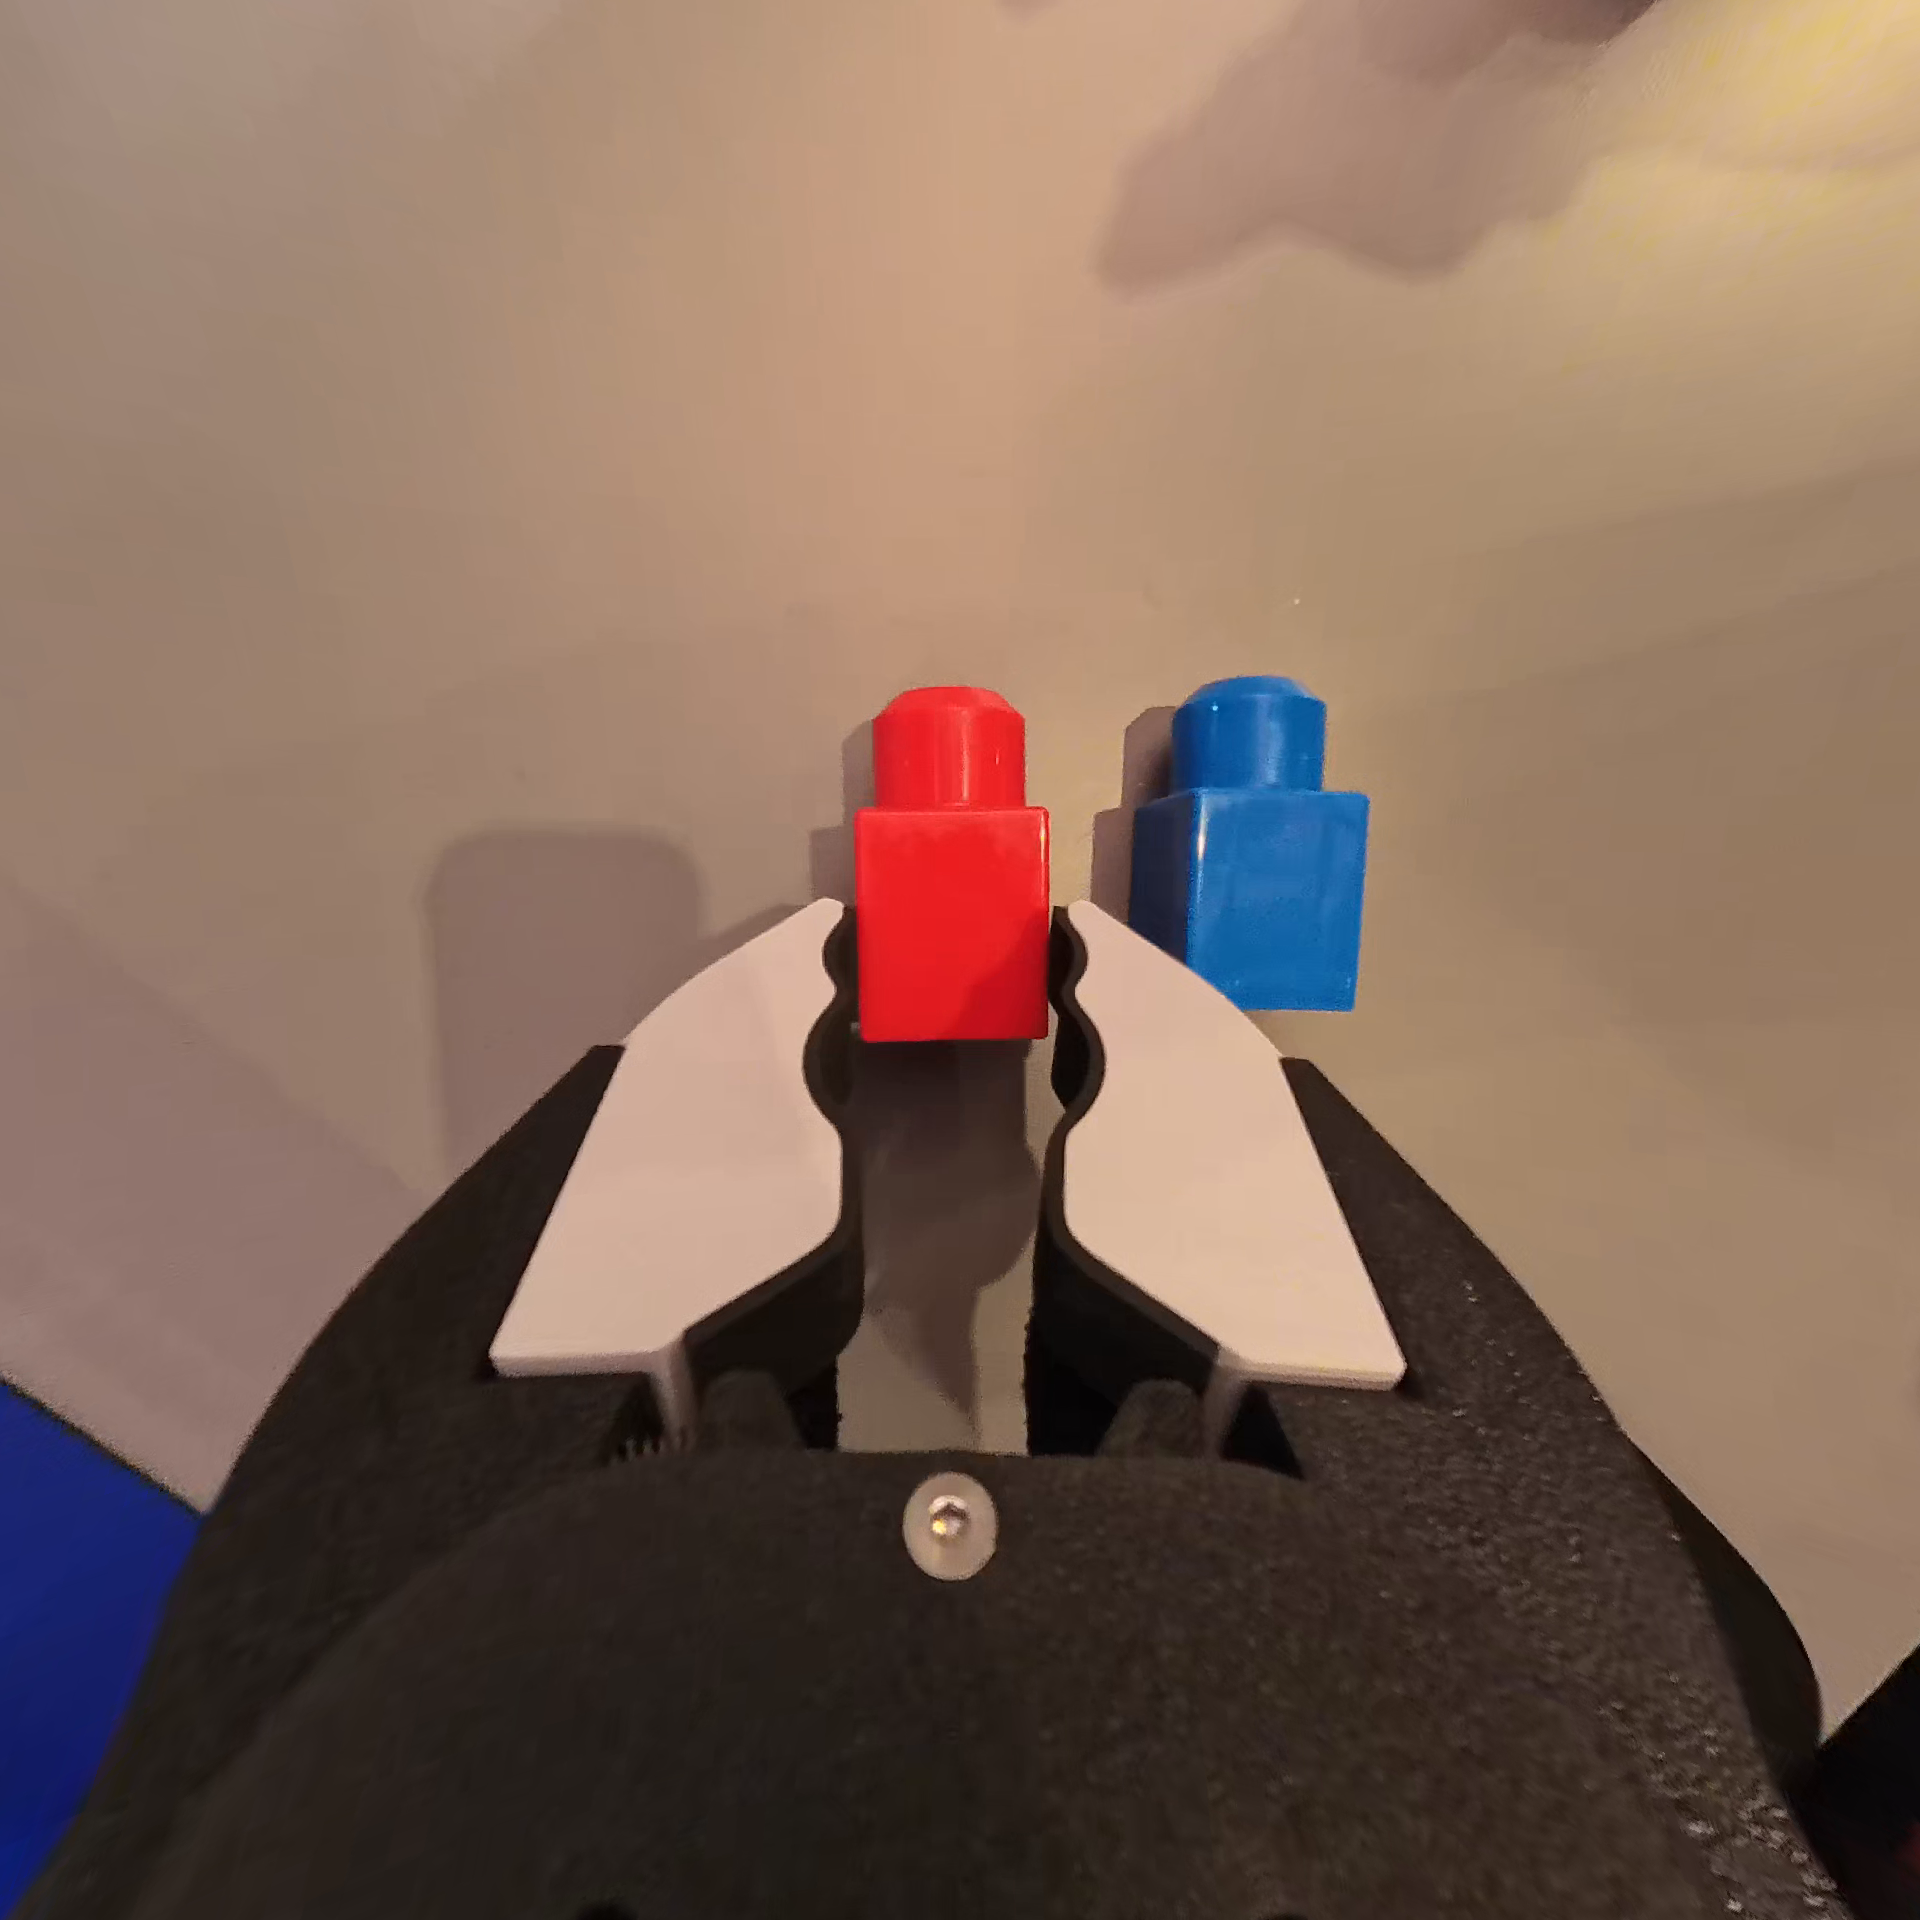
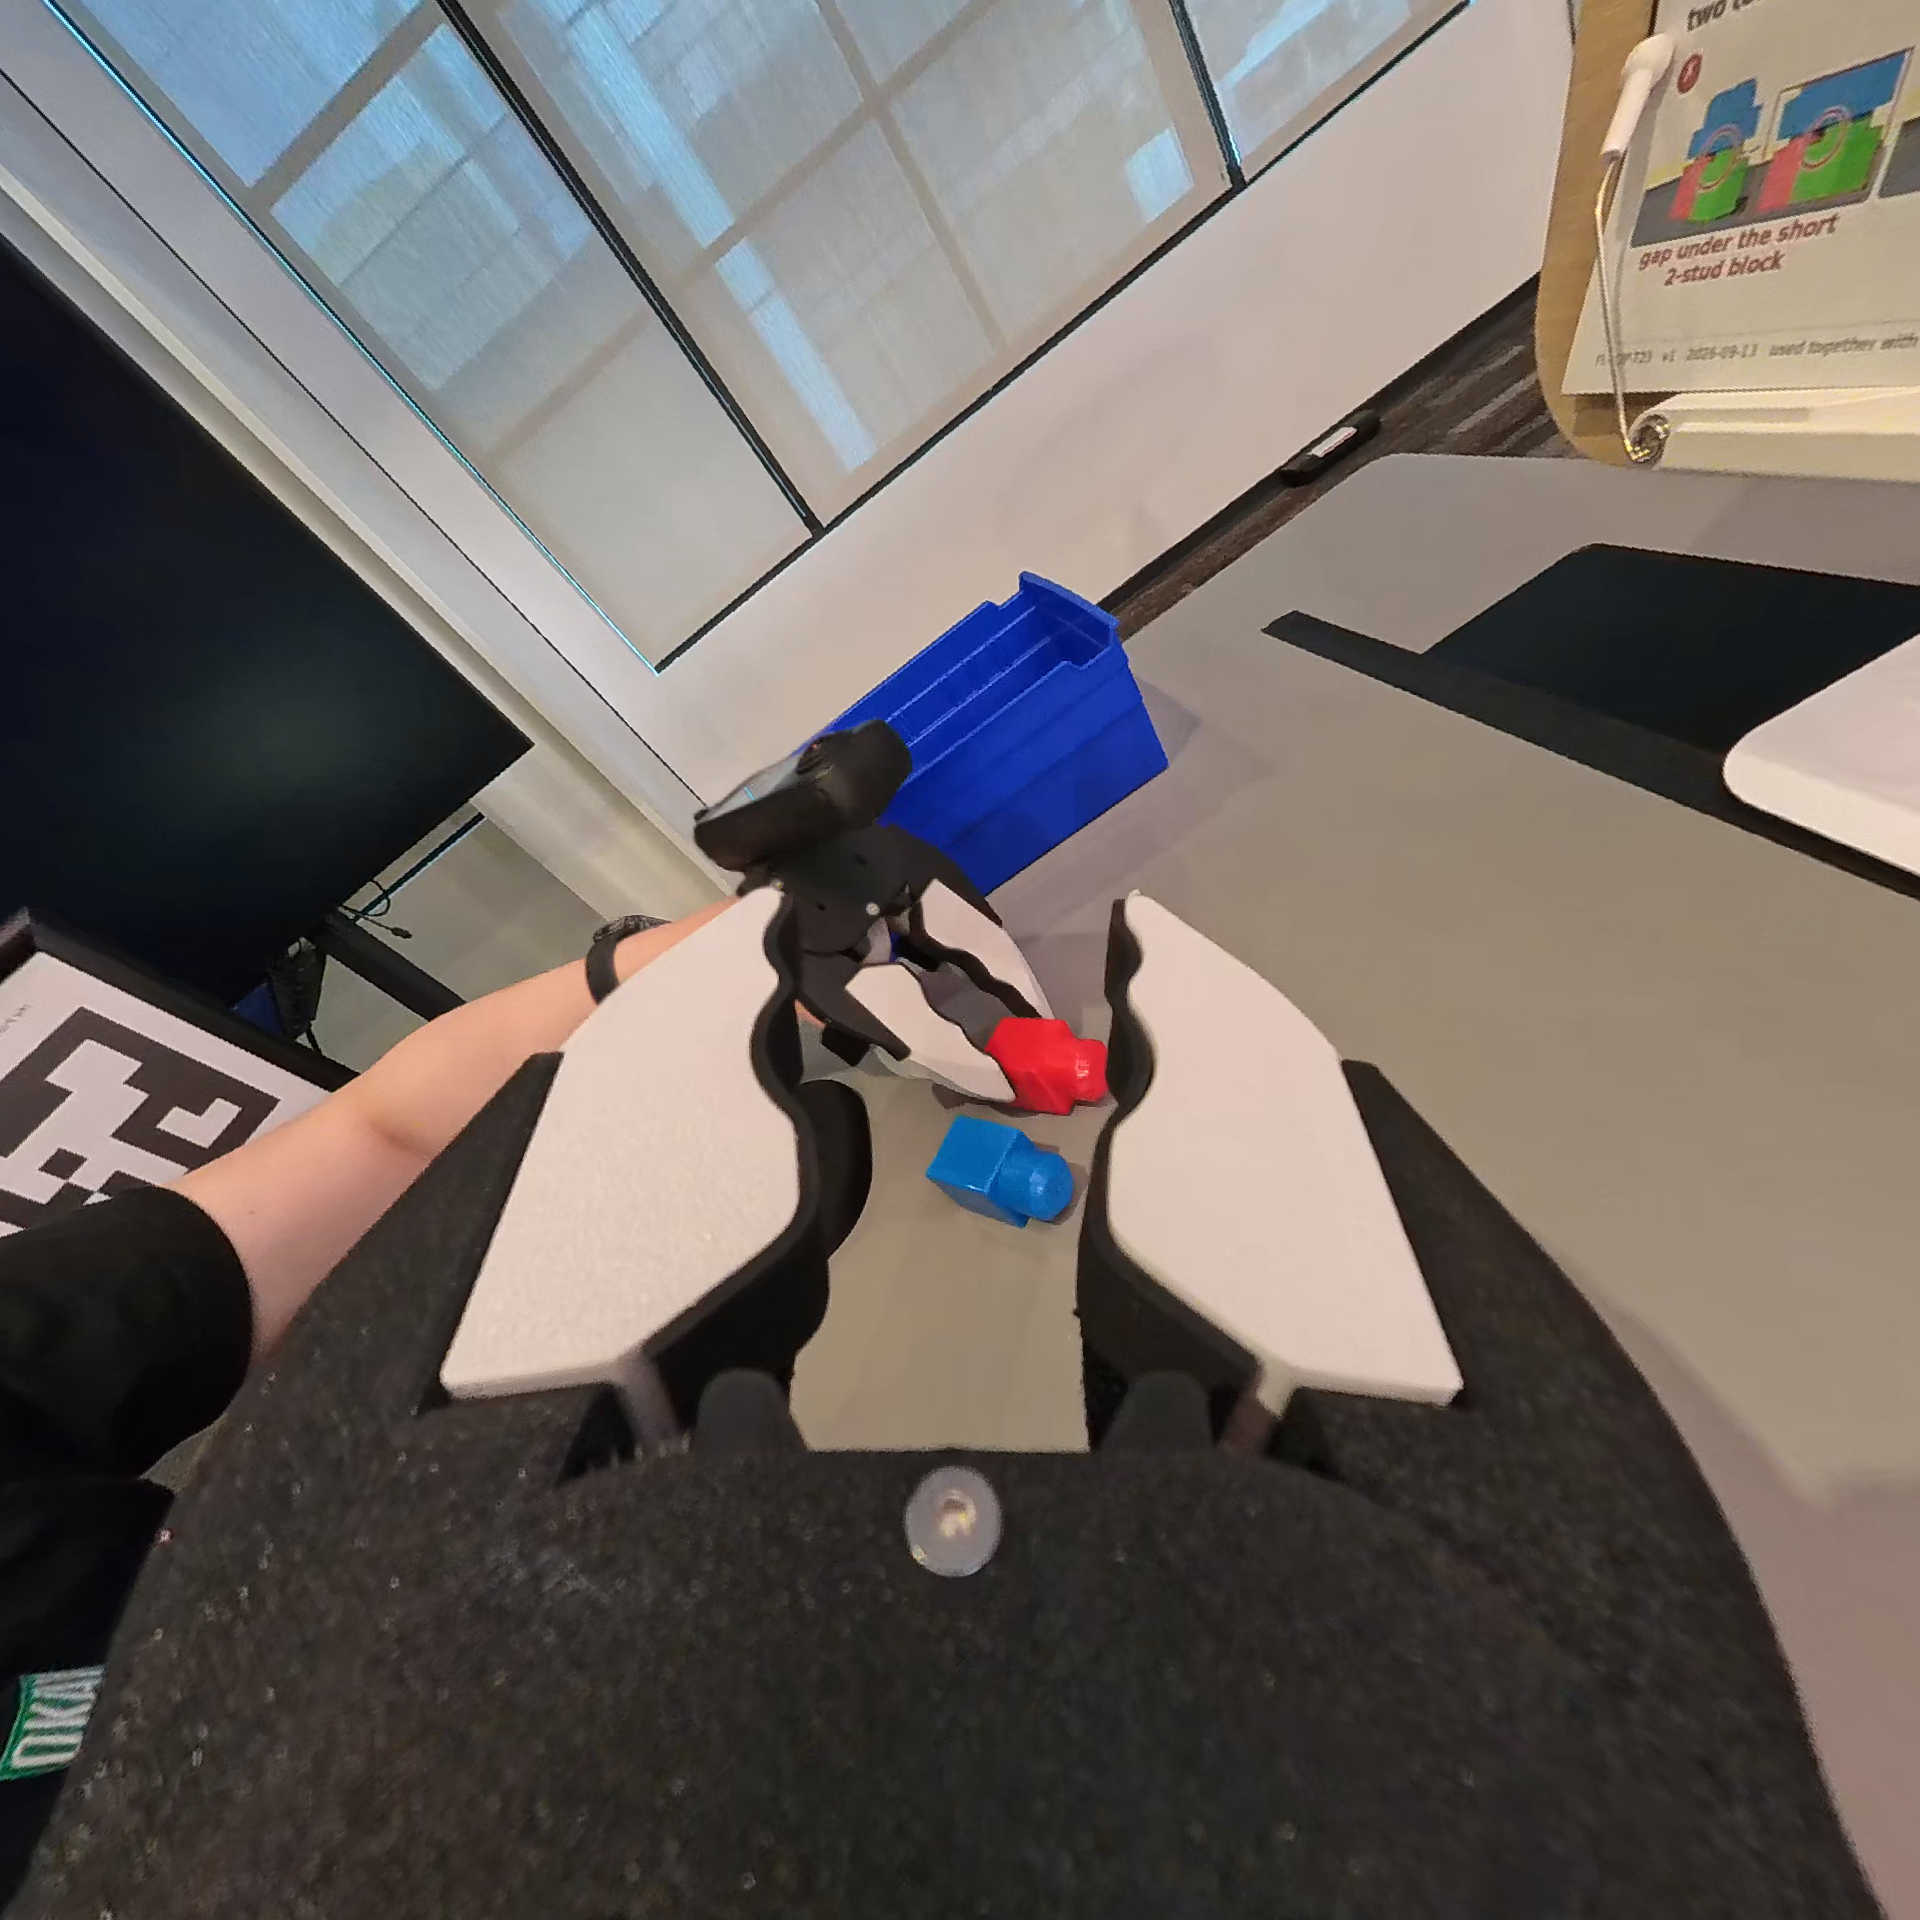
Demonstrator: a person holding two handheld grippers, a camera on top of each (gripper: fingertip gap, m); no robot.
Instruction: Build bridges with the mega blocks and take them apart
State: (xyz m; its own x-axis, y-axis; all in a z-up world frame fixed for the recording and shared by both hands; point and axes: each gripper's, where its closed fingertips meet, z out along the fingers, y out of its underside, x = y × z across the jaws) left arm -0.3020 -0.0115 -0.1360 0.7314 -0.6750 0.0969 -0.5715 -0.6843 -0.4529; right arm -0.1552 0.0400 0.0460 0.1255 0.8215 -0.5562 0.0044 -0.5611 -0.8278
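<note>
In the left wrist view, the left gripper (image 1: pixel 951 971) is closed on the red block (image 1: pixel 951 920), a single-stud piece standing on the grey table (image 1: pixel 520 520), with the blue block (image 1: pixel 1252 894) just beside it and apart from it. In the right wrist view, the right gripper (image 2: pixel 948 1023) hovers above both blocks with its jaws spread and nothing between them; a blue bin (image 2: pixel 1023 727) sits farther back. No bridge is assembled: judging by two loose pillars and no spanning block in view, either the build has barely begun or the teardown is nearly done.

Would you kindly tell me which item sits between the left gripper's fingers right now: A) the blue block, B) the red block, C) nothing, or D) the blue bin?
B: the left gripper has its fingers closed against both sides of the red block, while the blue block stands free beside it.
</note>
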